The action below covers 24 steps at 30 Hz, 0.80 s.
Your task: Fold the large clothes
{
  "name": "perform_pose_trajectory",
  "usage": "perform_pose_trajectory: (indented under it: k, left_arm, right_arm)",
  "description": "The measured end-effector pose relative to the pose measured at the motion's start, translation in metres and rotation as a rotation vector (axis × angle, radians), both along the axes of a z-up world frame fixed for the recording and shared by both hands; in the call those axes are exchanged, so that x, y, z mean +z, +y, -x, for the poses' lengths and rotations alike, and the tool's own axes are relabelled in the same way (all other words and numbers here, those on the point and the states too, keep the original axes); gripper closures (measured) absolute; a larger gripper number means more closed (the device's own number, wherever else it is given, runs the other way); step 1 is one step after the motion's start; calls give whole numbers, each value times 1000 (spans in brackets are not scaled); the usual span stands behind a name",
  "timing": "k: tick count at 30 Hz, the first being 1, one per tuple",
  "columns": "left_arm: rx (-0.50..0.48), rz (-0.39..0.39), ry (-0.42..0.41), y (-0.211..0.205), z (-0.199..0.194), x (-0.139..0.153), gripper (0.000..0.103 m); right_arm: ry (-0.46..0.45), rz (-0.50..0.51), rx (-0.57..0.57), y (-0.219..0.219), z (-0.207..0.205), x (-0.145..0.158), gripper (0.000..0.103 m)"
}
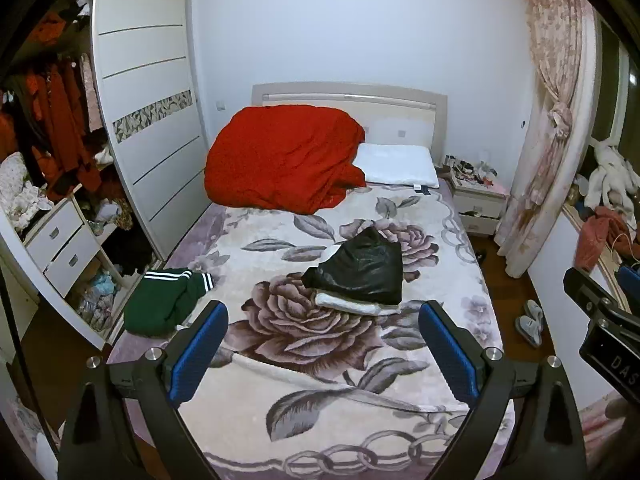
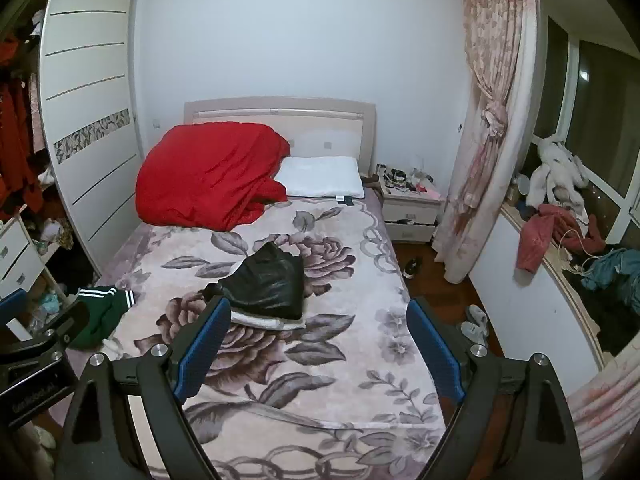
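A folded black shiny garment [image 1: 362, 270] lies on a folded white one [image 1: 352, 305] in the middle of the floral bed cover [image 1: 304, 380]; both also show in the right wrist view [image 2: 268, 282]. A crumpled green garment with white stripes [image 1: 164, 300] lies at the bed's left edge, also in the right wrist view [image 2: 102, 312]. My left gripper [image 1: 322, 322] is open and empty, held above the foot of the bed. My right gripper [image 2: 316, 320] is open and empty beside it, to the right.
A red quilt [image 1: 280, 160] and a white pillow [image 1: 400, 164] lie at the headboard. An open wardrobe [image 1: 60, 160] stands on the left. A nightstand [image 1: 478, 200], a pink curtain [image 1: 548, 120], slippers [image 1: 530, 322] and a cluttered window ledge [image 2: 560, 232] are on the right.
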<state>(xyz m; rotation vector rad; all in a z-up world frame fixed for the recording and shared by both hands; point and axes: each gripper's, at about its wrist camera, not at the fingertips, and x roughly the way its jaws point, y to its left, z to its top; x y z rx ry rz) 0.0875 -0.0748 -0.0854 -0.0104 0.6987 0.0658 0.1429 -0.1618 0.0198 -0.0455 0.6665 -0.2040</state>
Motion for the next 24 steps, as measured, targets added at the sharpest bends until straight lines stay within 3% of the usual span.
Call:
perform_pose_trajectory:
  k: [24]
  left_arm:
    - [6, -39, -52, 6, 14, 8, 0]
  right_arm:
    - [-31, -10, 35, 8, 3, 14, 9]
